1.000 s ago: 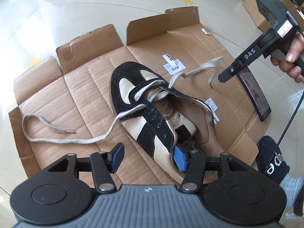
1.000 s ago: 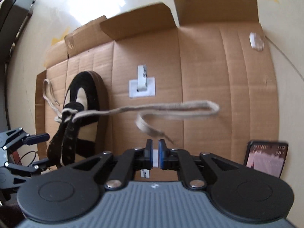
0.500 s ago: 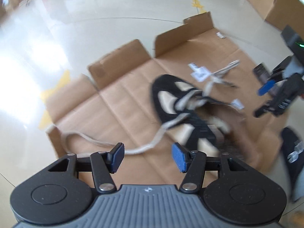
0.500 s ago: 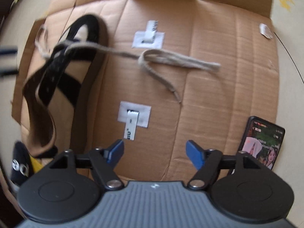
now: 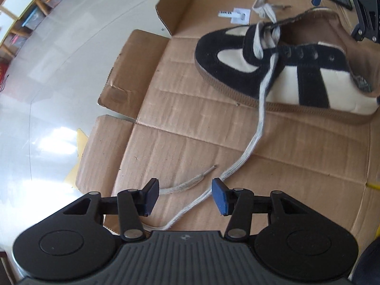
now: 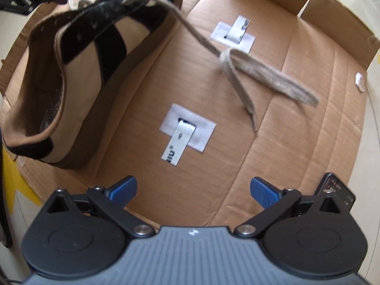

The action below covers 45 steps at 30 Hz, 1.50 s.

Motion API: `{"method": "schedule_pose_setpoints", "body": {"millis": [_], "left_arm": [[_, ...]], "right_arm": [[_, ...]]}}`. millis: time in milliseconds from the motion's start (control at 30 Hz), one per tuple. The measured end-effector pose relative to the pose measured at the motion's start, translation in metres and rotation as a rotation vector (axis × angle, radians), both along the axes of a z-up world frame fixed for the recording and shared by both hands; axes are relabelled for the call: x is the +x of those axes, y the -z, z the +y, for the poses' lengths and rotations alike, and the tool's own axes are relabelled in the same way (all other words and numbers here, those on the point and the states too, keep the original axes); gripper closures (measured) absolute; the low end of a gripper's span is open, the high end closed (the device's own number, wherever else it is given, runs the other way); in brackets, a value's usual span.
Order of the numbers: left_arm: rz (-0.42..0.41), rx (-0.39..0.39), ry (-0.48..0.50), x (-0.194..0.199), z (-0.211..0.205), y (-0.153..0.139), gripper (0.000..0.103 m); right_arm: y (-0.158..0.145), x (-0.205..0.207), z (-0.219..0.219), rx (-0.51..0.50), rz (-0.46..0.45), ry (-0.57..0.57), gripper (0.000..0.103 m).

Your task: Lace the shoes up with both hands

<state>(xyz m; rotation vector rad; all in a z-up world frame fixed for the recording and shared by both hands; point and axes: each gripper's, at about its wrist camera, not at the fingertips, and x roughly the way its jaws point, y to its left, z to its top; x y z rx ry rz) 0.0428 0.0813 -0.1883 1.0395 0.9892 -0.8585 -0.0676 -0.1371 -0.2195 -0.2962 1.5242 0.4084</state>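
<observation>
We saw the black-and-cream suede shoe [image 5: 292, 71] lying at the upper right of the left wrist view, toe toward the left, mostly unlaced. Its grey lace [image 5: 251, 142] ran down from the front eyelets to the frame's bottom centre; the other end [image 6: 256, 71] lay looped right of centre in the right wrist view.

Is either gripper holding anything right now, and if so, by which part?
Nothing is held. The left gripper is closing around the lace without pinching it; the right gripper is opening, empty.
</observation>
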Motion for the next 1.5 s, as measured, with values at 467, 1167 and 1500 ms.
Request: {"method": "schedule_pose_setpoints", "body": {"millis": [467, 1167, 1500], "left_arm": [[0.181, 0.031, 0.035, 0.018, 0.001, 0.021, 0.102], [0.18, -0.1, -0.16, -0.005, -0.01, 0.019, 0.079], [0.129, -0.131, -0.12, -0.021, -0.019, -0.003, 0.102]], "right_arm": [[0.0, 0.005, -0.015, 0.024, -0.001, 0.031, 0.0], [0.006, 0.015, -0.032, 0.037, -0.021, 0.058, 0.0], [0.009, 0.016, -0.046, 0.056, -0.046, 0.045, 0.0]]}}
